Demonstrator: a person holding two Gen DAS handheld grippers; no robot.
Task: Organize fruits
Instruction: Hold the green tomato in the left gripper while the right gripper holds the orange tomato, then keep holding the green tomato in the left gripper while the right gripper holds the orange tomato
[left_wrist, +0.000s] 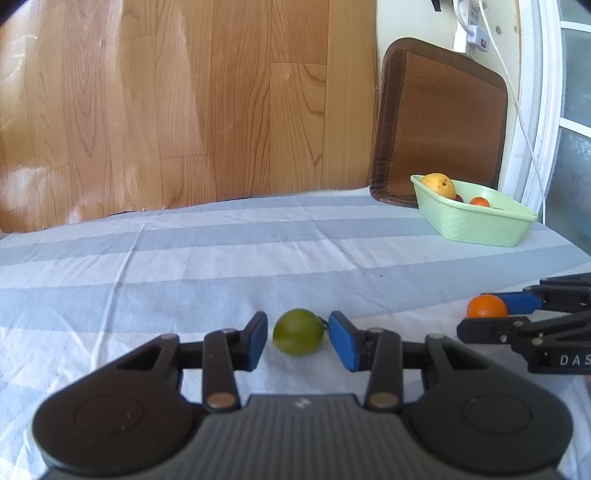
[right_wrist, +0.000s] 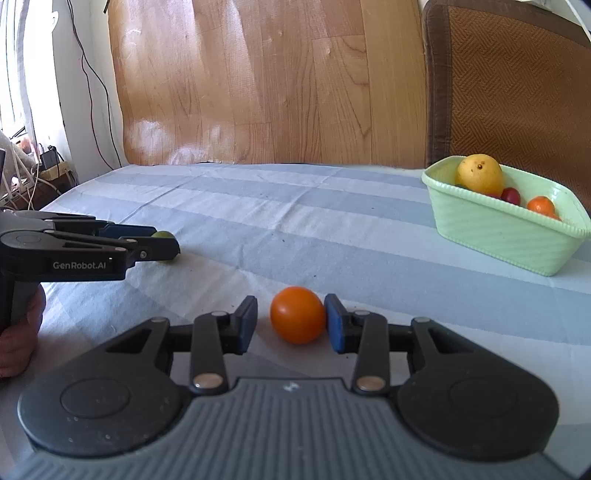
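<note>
A green round fruit lies on the striped cloth between the fingers of my left gripper, which is open around it with small gaps on both sides. An orange round fruit lies between the fingers of my right gripper, which is open; its right pad touches the fruit, and its left pad stands apart. The pale green basket at the far right holds a yellow fruit, a red one and an orange one. The basket also shows in the left wrist view.
The table carries a blue and white striped cloth. A brown chair cushion stands behind the basket. Wooden floor lies beyond the far table edge. Cables hang at the left wall.
</note>
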